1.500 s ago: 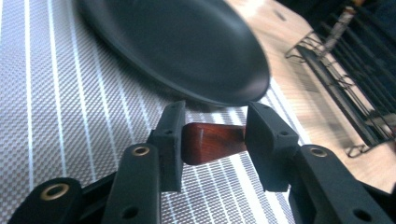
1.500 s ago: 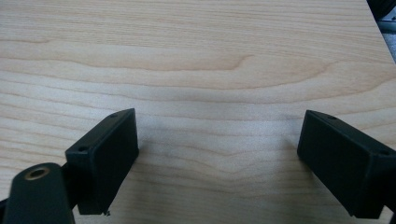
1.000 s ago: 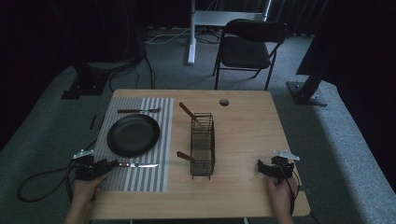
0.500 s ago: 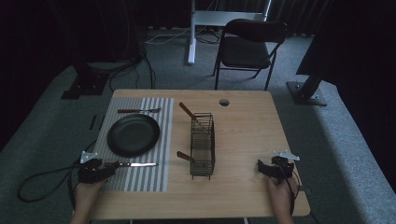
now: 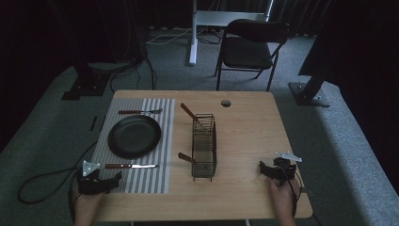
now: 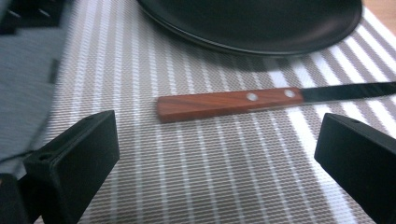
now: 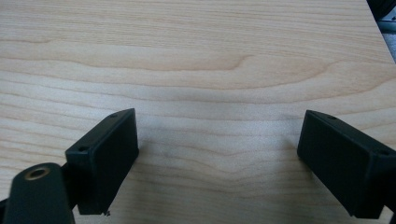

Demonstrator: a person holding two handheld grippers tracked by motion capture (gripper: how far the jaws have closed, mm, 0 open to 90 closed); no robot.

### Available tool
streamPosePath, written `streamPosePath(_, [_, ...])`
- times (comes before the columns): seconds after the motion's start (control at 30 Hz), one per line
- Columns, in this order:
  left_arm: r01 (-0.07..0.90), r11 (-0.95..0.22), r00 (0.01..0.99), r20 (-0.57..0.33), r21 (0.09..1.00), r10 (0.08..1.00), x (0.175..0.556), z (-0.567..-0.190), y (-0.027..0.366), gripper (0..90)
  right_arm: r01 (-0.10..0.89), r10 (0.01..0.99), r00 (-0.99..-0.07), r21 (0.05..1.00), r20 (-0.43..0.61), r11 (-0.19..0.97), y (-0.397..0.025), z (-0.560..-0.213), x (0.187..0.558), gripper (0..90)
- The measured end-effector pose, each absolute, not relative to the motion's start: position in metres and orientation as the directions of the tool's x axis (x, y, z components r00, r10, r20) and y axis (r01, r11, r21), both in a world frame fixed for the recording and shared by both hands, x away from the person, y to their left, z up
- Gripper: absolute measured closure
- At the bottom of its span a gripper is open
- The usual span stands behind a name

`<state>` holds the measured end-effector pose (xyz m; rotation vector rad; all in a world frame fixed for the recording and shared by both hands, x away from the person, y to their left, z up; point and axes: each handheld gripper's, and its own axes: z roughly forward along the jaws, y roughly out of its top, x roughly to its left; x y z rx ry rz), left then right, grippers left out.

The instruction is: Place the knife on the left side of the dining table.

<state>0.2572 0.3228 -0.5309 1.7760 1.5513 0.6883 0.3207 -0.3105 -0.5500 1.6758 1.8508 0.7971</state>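
On the striped placemat (image 5: 141, 181) by the table's (image 5: 244, 141) near left edge, one wooden-handled knife (image 5: 131, 165) is seen lying released just below one black plate (image 5: 134, 136), and the left gripper (image 5: 110, 181), jaws spread wide and empty, has been drawn back from the knife since the earlier frame. One fork (image 5: 139, 111) is laid beyond the plate, two wooden-handled utensils are counted in one wire rack (image 5: 204, 147), and the right gripper (image 5: 269, 170) is kept unmoved, spread apart over bare wood

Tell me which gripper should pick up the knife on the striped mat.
Left. The left gripper is open at the mat's near edge, with the knife's wooden handle just ahead between its jaws. The right gripper sits over bare table beyond the wire rack.
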Motion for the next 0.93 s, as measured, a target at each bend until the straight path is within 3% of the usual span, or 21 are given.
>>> streamPosePath(0.37, [0.639, -0.107, 0.161, 0.004, 0.761, 0.987, 0.245, -0.541, 0.319, 0.7, 0.692, 0.995, -0.104, 0.719, 0.012, 0.064, -0.31, -0.55, 0.321, 11.4])
streamPosePath(0.93, [0.62, -0.047, -0.011, 0.068, 0.783, 0.998, 0.233, -0.542, 0.33, 0.8, 0.692, 0.995, -0.104, 0.719, 0.012, 0.063, -0.31, -0.55, 0.321, 11.4])
